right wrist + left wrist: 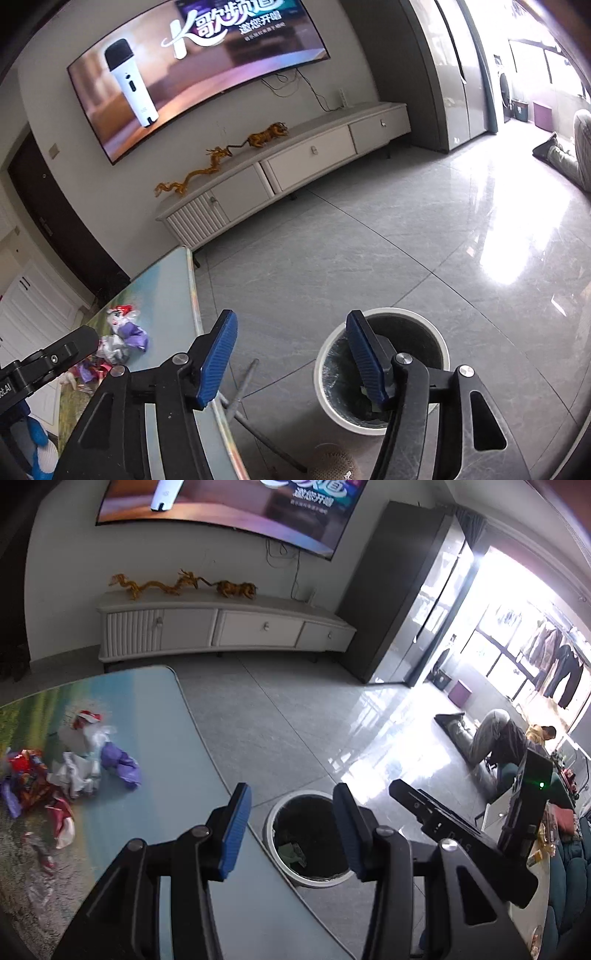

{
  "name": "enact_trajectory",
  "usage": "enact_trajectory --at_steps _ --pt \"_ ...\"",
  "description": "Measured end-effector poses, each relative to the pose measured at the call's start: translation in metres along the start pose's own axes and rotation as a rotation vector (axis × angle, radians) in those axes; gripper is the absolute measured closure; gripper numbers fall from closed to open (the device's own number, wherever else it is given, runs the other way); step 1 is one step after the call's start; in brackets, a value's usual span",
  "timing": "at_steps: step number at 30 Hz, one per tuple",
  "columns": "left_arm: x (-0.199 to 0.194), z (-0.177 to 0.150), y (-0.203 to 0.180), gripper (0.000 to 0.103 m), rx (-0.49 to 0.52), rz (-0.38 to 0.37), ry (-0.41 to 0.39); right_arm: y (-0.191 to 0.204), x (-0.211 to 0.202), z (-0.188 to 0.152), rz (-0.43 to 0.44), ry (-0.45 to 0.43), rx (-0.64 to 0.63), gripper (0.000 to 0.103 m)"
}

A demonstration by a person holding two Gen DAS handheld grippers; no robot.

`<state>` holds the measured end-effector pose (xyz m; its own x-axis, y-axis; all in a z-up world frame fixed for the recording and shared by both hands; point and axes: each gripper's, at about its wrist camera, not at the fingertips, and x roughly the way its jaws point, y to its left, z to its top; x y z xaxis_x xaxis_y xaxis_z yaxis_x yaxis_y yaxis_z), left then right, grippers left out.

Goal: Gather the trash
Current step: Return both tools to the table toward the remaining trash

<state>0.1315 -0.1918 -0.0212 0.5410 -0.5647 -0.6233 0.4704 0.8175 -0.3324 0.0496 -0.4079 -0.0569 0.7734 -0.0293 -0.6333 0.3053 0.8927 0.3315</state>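
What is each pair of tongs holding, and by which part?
Nothing. The left tongs and right tongs both stand open and empty, above the trash bin.

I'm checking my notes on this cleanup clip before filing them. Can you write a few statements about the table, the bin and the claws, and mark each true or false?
1. Crumpled wrappers lie on the table. True.
2. The trash bin stands on the table. False: it stands on the floor beside the table's edge.
3. The left claw holds a purple wrapper. False: its jaws are apart with nothing between them.
4. The right claw is empty and open. True.
5. The bin is completely empty. False: some trash lies at its bottom.
6. The TV on the wall is switched on. True.
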Motion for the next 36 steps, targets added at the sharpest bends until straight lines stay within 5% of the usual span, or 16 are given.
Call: enact_trajectory --at_steps 7,14,21,36 --pt "-0.088 -0.007 0.04 0.059 -0.033 0.085 -0.139 0.08 -0.039 0.003 0.11 -0.067 -0.113 0.043" --pt "-0.121 -0.025 0.089 0.059 -0.124 0.173 -0.194 0.14 -0.052 0.002 0.201 -0.09 -0.19 0.043" --pt "-0.119 -0.032 0.115 0.059 -0.16 0.242 -0.203 0.176 -0.052 0.0 0.232 -0.098 -0.25 0.043" --pt "-0.049 -0.085 0.215 0.06 -0.327 0.342 -0.018 0.199 0.028 -0.028 0.228 0.042 -0.317 0.043"
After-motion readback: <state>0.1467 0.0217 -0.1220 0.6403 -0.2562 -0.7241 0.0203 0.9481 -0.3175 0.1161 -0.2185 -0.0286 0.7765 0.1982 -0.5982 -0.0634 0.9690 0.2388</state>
